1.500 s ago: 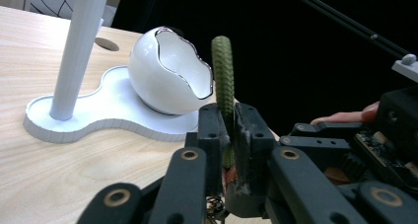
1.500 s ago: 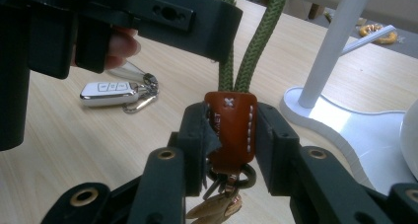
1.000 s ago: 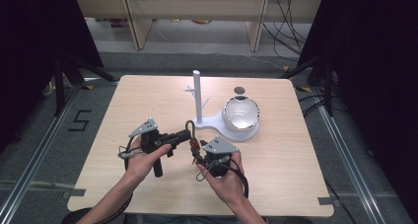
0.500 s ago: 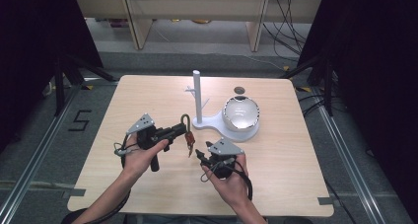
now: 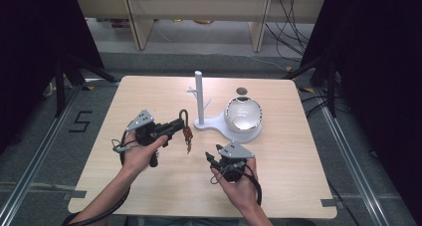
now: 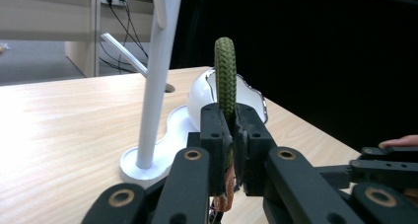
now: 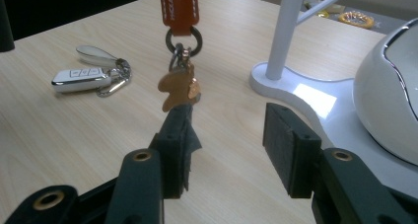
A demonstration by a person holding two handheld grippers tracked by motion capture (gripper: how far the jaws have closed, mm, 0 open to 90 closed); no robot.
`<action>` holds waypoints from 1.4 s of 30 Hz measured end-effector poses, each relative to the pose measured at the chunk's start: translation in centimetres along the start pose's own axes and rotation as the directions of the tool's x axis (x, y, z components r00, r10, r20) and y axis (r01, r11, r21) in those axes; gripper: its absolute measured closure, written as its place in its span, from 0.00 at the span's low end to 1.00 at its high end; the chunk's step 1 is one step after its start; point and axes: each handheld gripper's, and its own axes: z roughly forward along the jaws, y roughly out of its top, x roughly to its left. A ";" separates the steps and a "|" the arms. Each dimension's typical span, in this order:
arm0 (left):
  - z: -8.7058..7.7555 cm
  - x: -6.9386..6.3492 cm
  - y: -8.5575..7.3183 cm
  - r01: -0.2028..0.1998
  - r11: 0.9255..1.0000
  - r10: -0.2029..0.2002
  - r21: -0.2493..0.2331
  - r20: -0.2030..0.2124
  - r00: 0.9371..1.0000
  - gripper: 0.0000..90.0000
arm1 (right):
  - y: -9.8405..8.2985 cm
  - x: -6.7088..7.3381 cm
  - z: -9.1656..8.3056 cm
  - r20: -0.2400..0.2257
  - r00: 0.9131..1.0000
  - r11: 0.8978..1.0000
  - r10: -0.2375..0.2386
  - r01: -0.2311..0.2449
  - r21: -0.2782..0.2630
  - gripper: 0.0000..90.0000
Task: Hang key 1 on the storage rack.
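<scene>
The pale wooden table [image 5: 149, 201] carries a white stand with a tall peg post and short side branches [image 5: 199, 99], whose flat white base joins a glossy white bowl-shaped dish with a wavy chrome rim [image 5: 243, 117] just to the right of the post. Nearer the person, the left tool [image 5: 175, 128] is raised above the table and its jaws are clamped on the olive-green braided cord loop [image 6: 225, 71] of a keychain; the loop stands up above the jaws, seen in the left gripper view in front of the white dish. Below that grip hang a brown leather strap [image 7: 178, 4], a dark metal ring [image 7: 182, 40] and a small tan animal-shaped charm [image 7: 178, 90], clear of the tabletop. The right tool [image 7: 231, 152] sits lower and to the right, its jaws apart with nothing between them, having just been opening, pointed towards the charm. In the right gripper view a silver car key fob with a metal ring [image 7: 91, 73] lies flat on the table beyond the charm.
</scene>
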 end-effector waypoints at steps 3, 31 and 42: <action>0.0 0.1 0.1 -0.005 1.000 0.005 -0.001 -0.008 1.000 0.93 | -0.2 -0.1 -0.2 0.006 1.000 1.000 0.013 -0.013 0.007 0.61; 1.6 2.2 2.0 -0.077 0.997 0.076 0.003 -0.137 0.988 0.93 | -2.1 -1.1 -0.9 0.056 0.997 0.998 0.059 -0.060 0.005 0.60; 1.8 2.7 2.6 -0.095 0.995 0.093 -0.003 -0.167 0.982 0.93 | -2.3 -1.2 -0.9 0.061 0.996 0.998 0.068 -0.068 -0.002 0.60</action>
